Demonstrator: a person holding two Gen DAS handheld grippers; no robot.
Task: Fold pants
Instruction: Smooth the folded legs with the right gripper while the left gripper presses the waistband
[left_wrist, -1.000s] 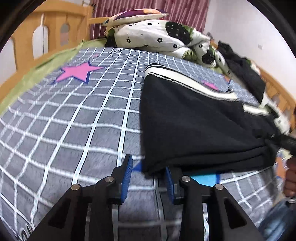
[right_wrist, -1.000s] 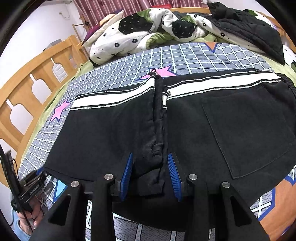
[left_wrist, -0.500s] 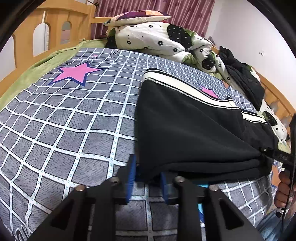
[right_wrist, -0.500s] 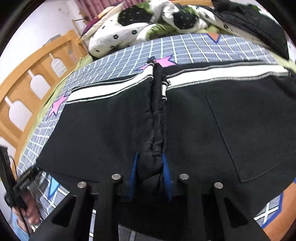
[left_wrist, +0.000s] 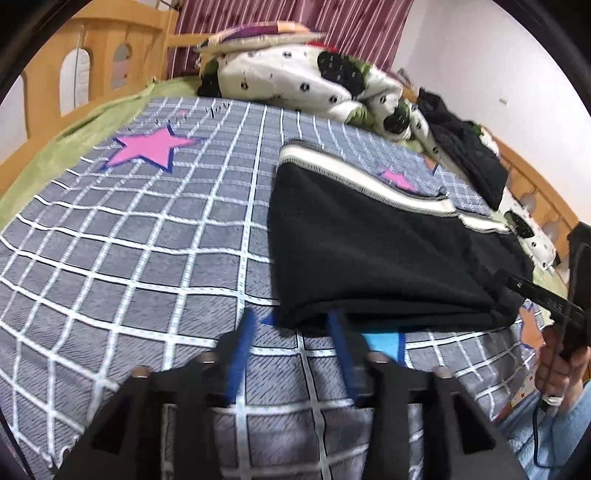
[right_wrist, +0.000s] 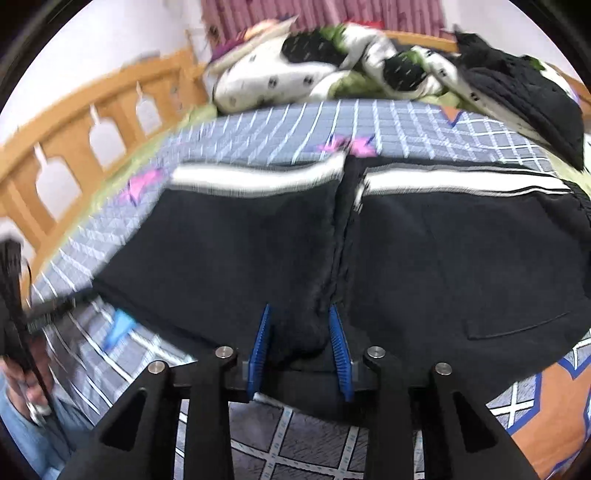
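Observation:
Black pants (left_wrist: 369, 240) with a white waistband stripe lie spread across the grey checked bedsheet (left_wrist: 147, 240). My left gripper (left_wrist: 290, 332) is at their near left corner. Its jaws are opening, and the hem corner sits between the blue pads (left_wrist: 240, 350) without being pressed. In the right wrist view the pants (right_wrist: 221, 251) fill the middle. My right gripper (right_wrist: 299, 325) straddles the bunched centre seam at the near edge. Its jaws are opening too, with the fold loose between the pads (right_wrist: 338, 347). A hand (left_wrist: 554, 365) holds the other gripper at the right edge.
A rumpled white quilt with black flowers (left_wrist: 295, 77) and a pillow lie at the head of the bed. A black jacket (right_wrist: 524, 96) sits at the far right. A wooden rail (right_wrist: 74, 147) runs along the left side. Pink stars (left_wrist: 151, 147) mark the sheet.
Half a second ago both grippers were pinched on the pants' near edge. Now both pairs of jaws have spread apart, and the left gripper has drawn back a little from the corner.

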